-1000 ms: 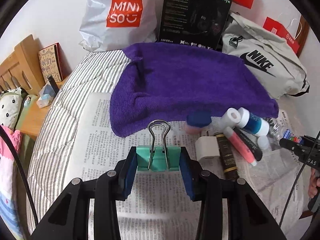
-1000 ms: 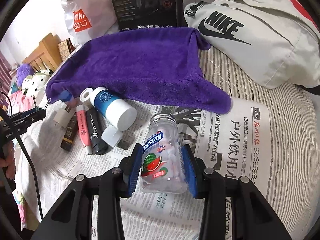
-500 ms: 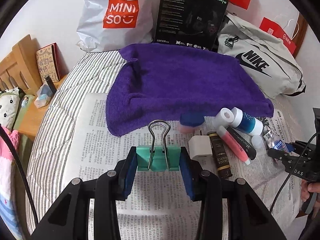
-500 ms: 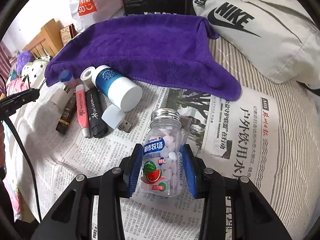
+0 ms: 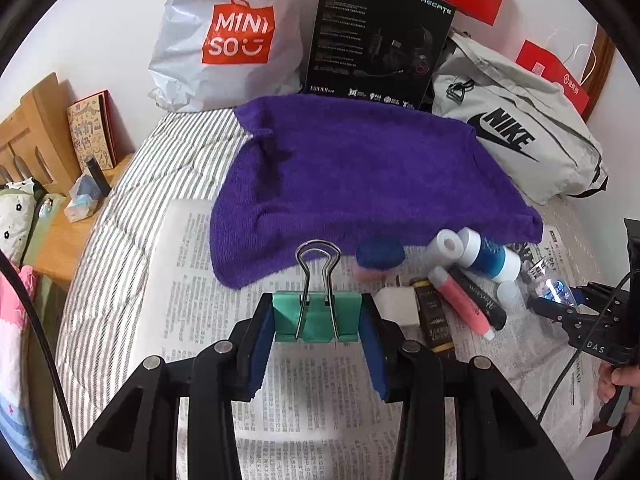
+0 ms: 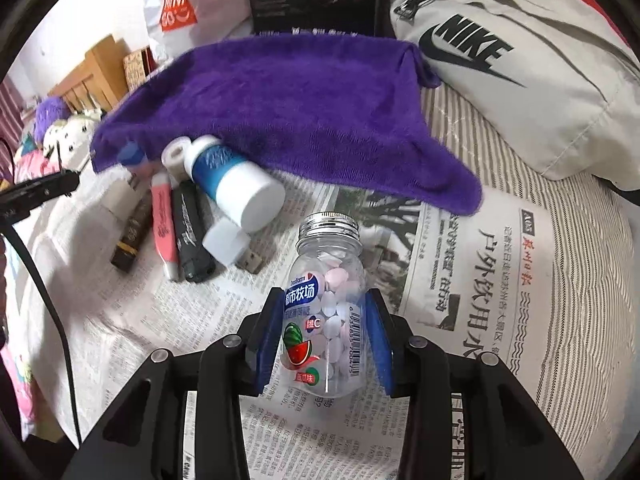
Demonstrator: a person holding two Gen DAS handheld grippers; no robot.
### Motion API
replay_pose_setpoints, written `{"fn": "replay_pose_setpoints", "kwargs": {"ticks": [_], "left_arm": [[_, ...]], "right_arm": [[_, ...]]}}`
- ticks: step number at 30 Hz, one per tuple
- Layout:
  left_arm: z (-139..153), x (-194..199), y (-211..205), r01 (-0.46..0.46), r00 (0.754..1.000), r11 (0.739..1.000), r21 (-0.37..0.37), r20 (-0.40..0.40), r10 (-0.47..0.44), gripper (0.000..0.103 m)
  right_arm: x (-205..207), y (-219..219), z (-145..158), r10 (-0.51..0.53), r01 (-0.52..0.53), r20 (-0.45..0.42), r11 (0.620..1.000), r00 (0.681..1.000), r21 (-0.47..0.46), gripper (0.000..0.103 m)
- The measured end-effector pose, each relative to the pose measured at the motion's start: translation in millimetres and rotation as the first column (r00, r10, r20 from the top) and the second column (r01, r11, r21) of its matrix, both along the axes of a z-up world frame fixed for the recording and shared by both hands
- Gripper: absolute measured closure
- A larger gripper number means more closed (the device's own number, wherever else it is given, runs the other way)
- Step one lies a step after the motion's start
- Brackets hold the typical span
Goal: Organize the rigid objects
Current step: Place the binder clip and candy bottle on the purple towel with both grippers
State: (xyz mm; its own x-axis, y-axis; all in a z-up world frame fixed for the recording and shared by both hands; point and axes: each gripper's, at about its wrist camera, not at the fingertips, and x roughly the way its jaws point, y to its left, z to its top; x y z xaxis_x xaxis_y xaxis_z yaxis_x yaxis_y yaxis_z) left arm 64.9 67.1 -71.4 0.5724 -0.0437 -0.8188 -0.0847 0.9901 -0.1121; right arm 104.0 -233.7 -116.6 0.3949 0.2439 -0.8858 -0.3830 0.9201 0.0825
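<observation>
Between the blue pads of the left gripper (image 5: 318, 322) sits a green binder clip (image 5: 316, 318), pinched at both ends, its wire handles standing up toward the purple towel (image 5: 360, 184); the clip's underside is hidden by the fingers, so whether it touches the newspaper (image 5: 192, 308) cannot be told. Just right of that gripper a white charger block (image 5: 396, 306) is partly covered by the right-hand finger. Beyond it lie a dark tube with gold print (image 5: 434, 324), a pink tube (image 5: 462, 298), a black pen-like stick (image 5: 478, 300) and a blue-and-white bottle (image 5: 488, 256) on its side, with a small white roll (image 5: 446, 246) beside it. A blue-capped item (image 5: 378, 258) is blurred, half tucked at the towel's edge. The right gripper (image 6: 324, 334) clamps a clear candy bottle (image 6: 326, 308) with a metal screw cap, held over the newspaper; its base is lost behind the fingers. In the left view that bottle shows only as a bright smear at the far right. A white cap (image 6: 224, 242) covers most of a USB stick. Behind the towel stand a white shopping bag (image 5: 228, 36), a black headset box (image 5: 380, 40) cut off at the top, and a grey Nike bag (image 5: 520, 136), all on the striped bed (image 5: 132, 200).
</observation>
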Motion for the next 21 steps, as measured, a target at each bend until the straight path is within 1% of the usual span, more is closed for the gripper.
{"fn": "replay_pose_setpoints", "kwargs": {"ticks": [5,8,13,16,21], "left_arm": [[12,15,2,0.012,1.000,1.000,-0.008,0.019,-0.012,0.064],[18,27,4,0.020,0.999,1.000,-0.006,0.028,-0.020,0.064],[25,52,8,0.031,0.999,0.999,-0.025,0.037,-0.030,0.064],[27,72,9,0.041,0.999,0.999,-0.033,0.035,-0.040,0.064],[27,100,5,0.053,0.998,0.998,-0.037,0.030,-0.052,0.064]], "right_arm": [[4,-3,19,0.008,-0.009,0.019,0.999,1.000,0.046,0.063],[11,-3,36,0.018,-0.021,0.043,0.997,0.999,0.072,0.063],[38,5,61,0.021,-0.029,0.097,0.996,0.995,0.083,0.063],[60,11,66,0.020,-0.029,0.102,0.996,0.995,0.087,0.063],[98,23,61,0.020,-0.028,0.097,0.997,0.995,0.078,0.063]]}}
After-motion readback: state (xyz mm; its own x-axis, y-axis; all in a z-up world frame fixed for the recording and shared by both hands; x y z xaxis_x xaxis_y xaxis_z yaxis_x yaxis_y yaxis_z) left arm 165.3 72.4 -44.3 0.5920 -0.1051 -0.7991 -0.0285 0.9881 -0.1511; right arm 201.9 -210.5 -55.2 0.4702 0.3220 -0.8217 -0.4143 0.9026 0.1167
